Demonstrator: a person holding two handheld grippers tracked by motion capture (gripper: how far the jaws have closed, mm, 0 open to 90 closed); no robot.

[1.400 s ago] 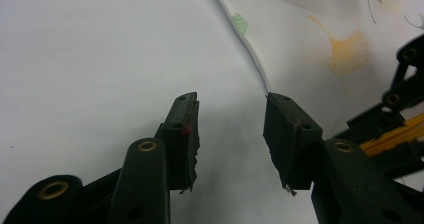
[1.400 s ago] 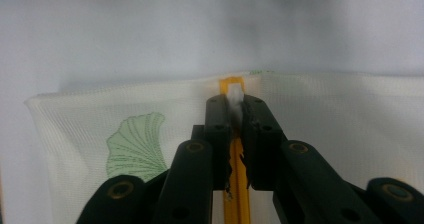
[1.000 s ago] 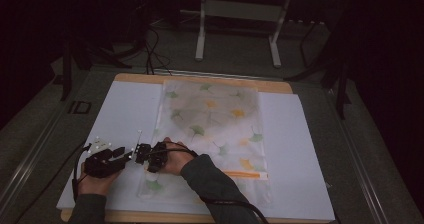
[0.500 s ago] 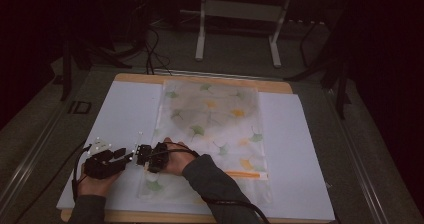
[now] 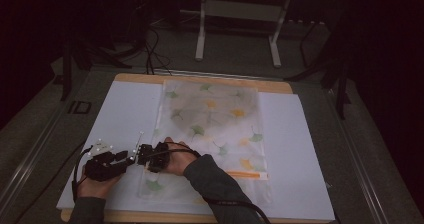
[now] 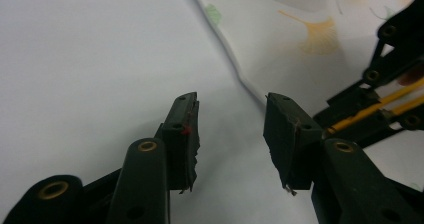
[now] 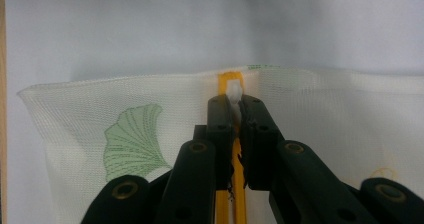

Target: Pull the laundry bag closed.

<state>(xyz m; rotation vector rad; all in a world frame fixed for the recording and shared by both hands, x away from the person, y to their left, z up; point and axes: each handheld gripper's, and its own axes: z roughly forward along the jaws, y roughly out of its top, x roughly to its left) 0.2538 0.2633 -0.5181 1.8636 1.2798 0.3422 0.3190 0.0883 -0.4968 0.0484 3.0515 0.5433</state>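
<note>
A pale mesh bag [image 5: 215, 119] printed with green and yellow leaves lies flat on a white mat [image 5: 120, 109]. Its orange zipper [image 5: 247, 174] runs along the near part. My right gripper [image 5: 149, 156] sits at the bag's left edge. In the right gripper view the right gripper [image 7: 236, 109] is shut on the white zipper pull [image 7: 233, 90], at the end of the orange zipper [image 7: 229, 78] by the bag [image 7: 100, 124] edge. My left gripper [image 5: 131, 156] is just left of it. In the left gripper view the left gripper [image 6: 230, 129] is open and empty, low over the mat beside the bag [image 6: 280, 39].
The white mat covers a wooden table [image 5: 150, 78] whose edge shows at the far side. Cables trail from both grippers toward the near edge. A metal stand [image 5: 240, 14] is on the floor beyond the table. The right gripper [image 6: 385, 99] crosses the left gripper view at right.
The two grippers have drawn slightly closer at the bag's left edge. The right gripper stays shut on the zipper pull.
</note>
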